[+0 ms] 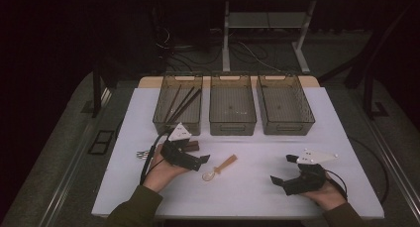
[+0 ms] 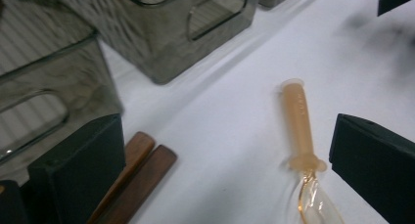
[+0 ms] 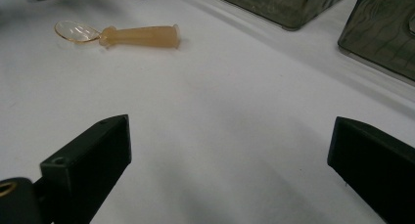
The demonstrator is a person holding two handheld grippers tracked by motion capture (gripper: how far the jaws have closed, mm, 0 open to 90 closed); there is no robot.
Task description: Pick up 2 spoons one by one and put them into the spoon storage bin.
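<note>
A small spoon (image 1: 220,167) with an orange handle and a clear bowl lies on the white table (image 1: 247,192). My left gripper (image 1: 200,155) is low over the table just left of it, jaws wide open. In the left gripper view the spoon (image 2: 299,126) lies between the jaws of the left gripper (image 2: 225,160), close to the right one and untouched. A pair of brown wooden sticks (image 2: 142,170) lies by the left jaw. My right gripper (image 1: 283,169) rests open near the front right. Its own view shows the right gripper (image 3: 230,160) over bare table, with the spoon (image 3: 139,36) farther off.
Three see-through grey bins stand in a row at the back: left (image 1: 176,125), middle (image 1: 233,128), right (image 1: 287,128). Dark chopsticks (image 1: 184,104) lie in the left bin. Some metal cutlery (image 1: 143,154) lies left of the left hand.
</note>
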